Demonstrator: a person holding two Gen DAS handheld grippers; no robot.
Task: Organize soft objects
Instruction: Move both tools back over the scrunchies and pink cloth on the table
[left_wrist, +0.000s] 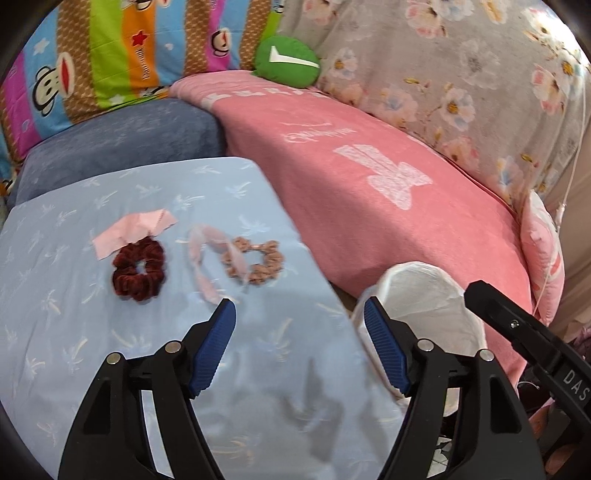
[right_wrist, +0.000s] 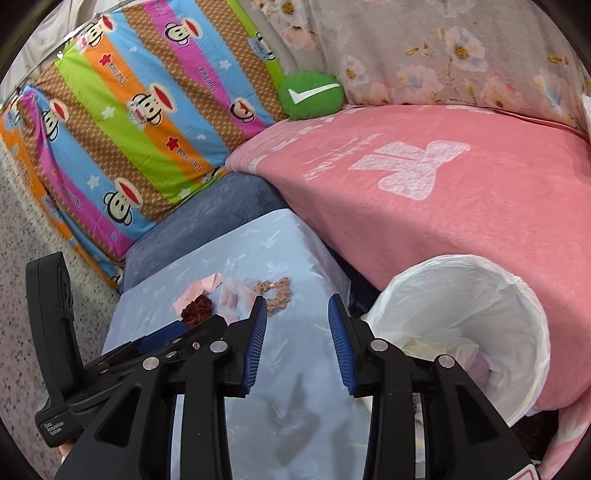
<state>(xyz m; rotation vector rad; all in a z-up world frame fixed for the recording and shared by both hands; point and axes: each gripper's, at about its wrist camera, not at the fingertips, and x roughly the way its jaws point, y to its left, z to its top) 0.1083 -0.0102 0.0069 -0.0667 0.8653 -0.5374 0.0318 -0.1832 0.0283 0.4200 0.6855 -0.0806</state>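
On a light blue cloth-covered surface (left_wrist: 155, 332) lie a dark red velvet scrunchie (left_wrist: 138, 268), a pink cloth patch (left_wrist: 129, 230) tucked partly under it, a pale pink ribbon (left_wrist: 210, 254) and a tan crochet scrunchie (left_wrist: 256, 260). My left gripper (left_wrist: 300, 319) hovers open just short of them, nothing between its blue pads. In the right wrist view my right gripper (right_wrist: 297, 314) is also open and empty, with the tan scrunchie (right_wrist: 277, 290) and red scrunchie (right_wrist: 195, 308) beyond its left finger. The left gripper's body (right_wrist: 147, 354) crosses the lower left there.
A white-lined bin (right_wrist: 465, 332) stands to the right of the blue surface, holding pale crumpled items. Behind are a pink blanket (left_wrist: 369, 192), a dark blue cushion (left_wrist: 122, 147), a striped monkey-print pillow (right_wrist: 129, 110), a green round plush (left_wrist: 291, 61) and a floral cover (left_wrist: 461, 74).
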